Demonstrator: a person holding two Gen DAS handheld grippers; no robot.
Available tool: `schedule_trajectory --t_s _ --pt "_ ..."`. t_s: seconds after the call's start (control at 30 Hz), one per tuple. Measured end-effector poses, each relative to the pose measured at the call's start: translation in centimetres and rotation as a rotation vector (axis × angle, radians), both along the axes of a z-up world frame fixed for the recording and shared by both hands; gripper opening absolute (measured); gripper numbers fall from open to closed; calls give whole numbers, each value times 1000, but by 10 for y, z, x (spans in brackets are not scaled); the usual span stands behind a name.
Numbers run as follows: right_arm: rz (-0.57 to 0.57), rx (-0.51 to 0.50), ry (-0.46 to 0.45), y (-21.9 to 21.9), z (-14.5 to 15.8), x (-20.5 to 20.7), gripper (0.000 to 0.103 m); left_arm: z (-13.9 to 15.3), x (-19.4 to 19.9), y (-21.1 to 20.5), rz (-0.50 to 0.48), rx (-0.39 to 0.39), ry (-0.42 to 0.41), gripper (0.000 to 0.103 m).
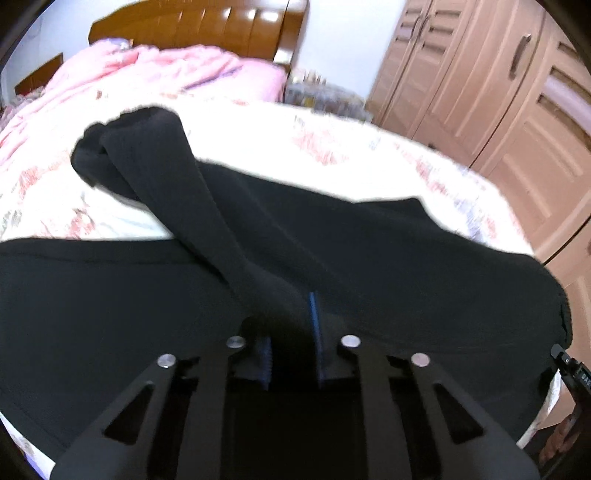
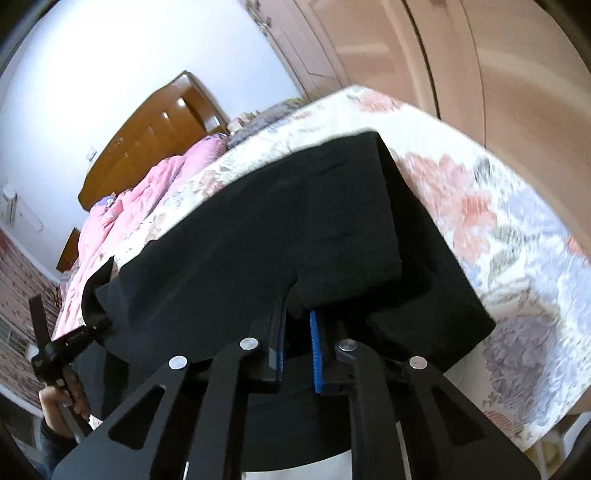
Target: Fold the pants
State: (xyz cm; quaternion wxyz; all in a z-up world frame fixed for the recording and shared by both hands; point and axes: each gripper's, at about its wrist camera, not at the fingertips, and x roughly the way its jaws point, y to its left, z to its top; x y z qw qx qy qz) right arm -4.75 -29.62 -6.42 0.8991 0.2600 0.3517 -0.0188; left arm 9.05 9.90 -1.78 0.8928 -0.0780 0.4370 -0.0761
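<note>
Pants (image 1: 332, 240) being gripped by both tongs on the bed (image 1: 332, 147).

The black pants are being held spread across the floral bed, near its edge. The left tongs (image 1: 291, 354) are being kept narrow, with a raised ridge of fabric pinched between the blue pads (image 1: 314, 325). The right tongs (image 2: 297, 343) are likewise being kept narrow, clamped on a folded edge of the pants. A pink quilt (image 1: 147, 70) is lying beyond, by the headboard (image 1: 199, 26).
</note>
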Motion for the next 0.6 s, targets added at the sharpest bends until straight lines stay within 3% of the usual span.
schedule_trajectory --t_s 0.17,0.27,0.33,0.47,0.6 --pt "36 -1 -59 -8 29 -15 11 56 -48 -3 -23 55 -138 14" --pt "52 -3 -62 -18 40 -29 11 69 -81 -8 -54 74 -139 14" --pt "66 -29 -26 -22 36 -37 11 56 -102 -13 -82 88 -65 14" --pt "67 -16 100 -27 -6 -45 11 6 -118 -18 -76 109 72 15" --pt "65 -16 115 -28 -21 -48 11 -21 -116 -20 -46 122 104 15"
